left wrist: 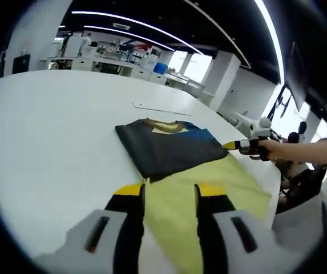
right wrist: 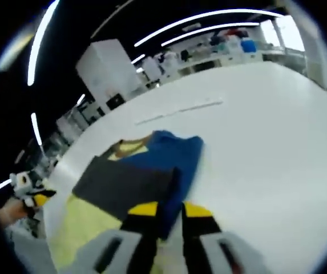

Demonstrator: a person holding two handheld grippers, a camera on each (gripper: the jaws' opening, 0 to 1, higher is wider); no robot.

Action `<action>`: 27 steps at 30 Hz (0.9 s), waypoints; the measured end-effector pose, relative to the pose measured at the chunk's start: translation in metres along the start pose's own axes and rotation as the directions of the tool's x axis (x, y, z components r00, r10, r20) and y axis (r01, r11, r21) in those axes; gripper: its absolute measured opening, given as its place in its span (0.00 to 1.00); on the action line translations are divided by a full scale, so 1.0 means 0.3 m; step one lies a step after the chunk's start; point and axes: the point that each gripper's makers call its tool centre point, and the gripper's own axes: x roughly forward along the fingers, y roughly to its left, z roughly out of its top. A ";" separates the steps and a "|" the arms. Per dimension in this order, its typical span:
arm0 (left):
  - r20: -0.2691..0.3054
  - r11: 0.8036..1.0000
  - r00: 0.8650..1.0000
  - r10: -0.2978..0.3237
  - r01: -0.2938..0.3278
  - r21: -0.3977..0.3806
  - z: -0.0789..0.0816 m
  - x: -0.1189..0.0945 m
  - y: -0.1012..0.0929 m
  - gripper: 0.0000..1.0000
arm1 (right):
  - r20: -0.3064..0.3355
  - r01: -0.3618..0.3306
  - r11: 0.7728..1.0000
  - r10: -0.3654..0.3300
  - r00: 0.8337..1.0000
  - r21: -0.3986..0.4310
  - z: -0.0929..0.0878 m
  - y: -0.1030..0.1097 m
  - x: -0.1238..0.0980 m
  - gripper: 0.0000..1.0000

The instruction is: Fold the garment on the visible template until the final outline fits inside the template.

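Observation:
The garment [left wrist: 169,145] lies folded on the white table [left wrist: 55,137], with dark grey on top, blue beneath and a yellow collar at the far end. Its near part rests on the yellow template [left wrist: 220,194]. My left gripper [left wrist: 170,191] hovers open over the template's near edge, with nothing between its jaws. My right gripper [left wrist: 234,145], held by a hand [left wrist: 274,149], has its tip at the garment's right corner. In the right gripper view, the right gripper [right wrist: 170,210] has its jaws a little apart, and the blue edge of the garment [right wrist: 169,157] lies between them. The left gripper [right wrist: 35,197] is at the far left.
A thin pale strip [left wrist: 160,109] lies on the table beyond the garment. The table [right wrist: 277,142] spreads wide and white to the right. Benches with equipment [left wrist: 117,57] stand at the back. A person's arm reaches in from the right, near the table edge [left wrist: 277,188].

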 end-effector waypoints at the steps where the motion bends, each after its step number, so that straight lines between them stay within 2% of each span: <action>1: -0.001 1.000 1.000 -0.001 0.001 0.002 0.001 -0.002 -0.003 0.32 | 0.010 -0.014 1.000 0.014 1.000 0.005 0.005 0.007 -0.007 0.20; 2: -0.003 1.000 1.000 -0.002 0.002 0.007 0.003 -0.005 -0.008 0.32 | 0.019 -0.021 1.000 0.022 1.000 -0.005 0.003 0.028 -0.032 0.23; 5: -0.006 1.000 1.000 -0.010 0.010 0.020 0.007 -0.006 -0.022 0.34 | 0.034 -0.051 0.997 0.053 0.998 -0.065 0.002 0.046 -0.058 0.40; 6: -0.008 1.000 1.000 -0.013 0.013 0.025 0.007 -0.005 -0.023 0.35 | 0.040 -0.064 0.992 0.069 0.997 -0.112 -0.001 0.053 -0.072 0.51; 9: -0.012 0.999 1.000 -0.018 0.018 0.045 0.009 -0.018 -0.039 0.38 | 0.040 -0.066 0.981 0.074 0.996 -0.184 -0.026 0.069 -0.109 0.81; 10: -0.013 0.999 1.000 -0.020 0.020 0.048 0.009 -0.020 -0.041 0.39 | 0.030 -0.076 0.976 0.084 0.996 -0.203 -0.043 0.086 -0.125 0.84; 13: -0.018 0.997 0.999 -0.030 0.031 0.074 0.005 -0.031 -0.054 0.44 | 0.017 -0.082 0.969 0.088 0.996 -0.233 -0.072 0.095 -0.154 0.90; 16: -0.025 0.992 0.999 -0.043 0.046 0.114 0.000 -0.037 -0.072 0.53 | 0.025 -0.088 0.953 0.099 0.995 -0.292 -0.102 0.125 -0.190 1.00; 17: -0.026 0.992 0.999 -0.046 0.048 0.120 -0.001 -0.039 -0.073 0.56 | 0.028 -0.089 0.944 0.103 0.994 -0.317 -0.101 0.128 -0.198 1.00; 20: -0.028 0.988 0.999 -0.045 0.049 0.148 0.005 -0.052 -0.079 0.66 | 0.020 -0.089 0.939 0.101 0.995 -0.333 -0.113 0.133 -0.230 1.00; 22: -0.038 0.987 0.998 -0.045 0.050 0.150 -0.005 -0.066 -0.094 0.74 | 0.026 -0.083 0.940 0.097 0.995 -0.332 -0.111 0.133 -0.251 1.00; 27: -0.060 0.985 0.998 -0.036 0.045 0.166 -0.022 -0.092 -0.103 0.86 | 0.050 -0.069 0.945 0.089 0.995 -0.321 -0.100 0.138 -0.302 1.00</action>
